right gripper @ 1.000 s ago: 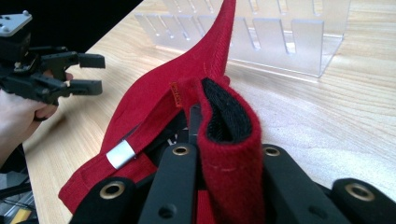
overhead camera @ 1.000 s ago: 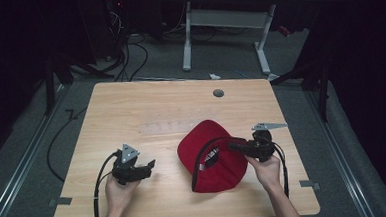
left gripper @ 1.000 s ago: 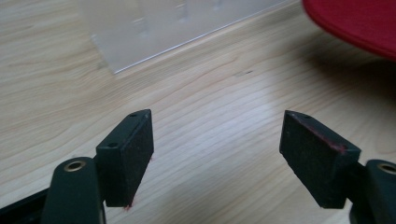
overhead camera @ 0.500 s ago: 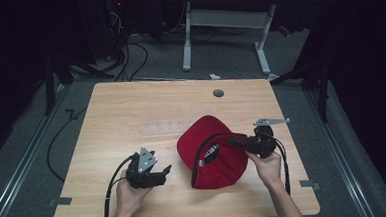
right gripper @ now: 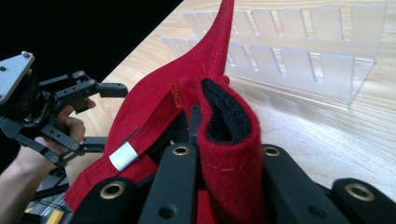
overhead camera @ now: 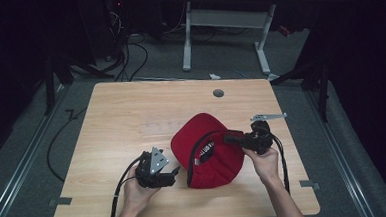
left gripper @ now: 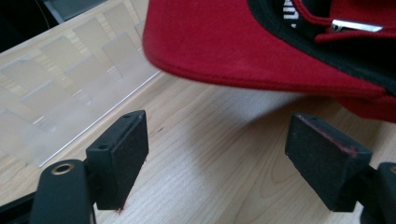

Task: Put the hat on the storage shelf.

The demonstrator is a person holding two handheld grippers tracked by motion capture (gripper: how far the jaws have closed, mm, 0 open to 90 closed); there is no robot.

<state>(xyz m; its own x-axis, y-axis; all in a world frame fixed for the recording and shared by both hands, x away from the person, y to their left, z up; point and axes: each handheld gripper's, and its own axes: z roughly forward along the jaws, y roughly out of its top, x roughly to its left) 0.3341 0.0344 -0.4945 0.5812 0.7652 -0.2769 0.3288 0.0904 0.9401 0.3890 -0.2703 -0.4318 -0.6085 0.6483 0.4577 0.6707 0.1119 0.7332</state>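
Fabric like this red cap is looking light and floppy, so it is sagging on the bench while the right claw is pinching its rear band. The left claw, jaws spread wide and empty, is sitting just beside the stiffer brim, probably the firmest place to grip.

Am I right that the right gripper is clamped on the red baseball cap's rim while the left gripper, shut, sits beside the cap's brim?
Not quite: the left gripper is open, not shut. The left gripper view shows its black jaws wide apart over bare wood near the brim. The rest holds: the right gripper is clamped on the red baseball cap, as the right gripper view shows.
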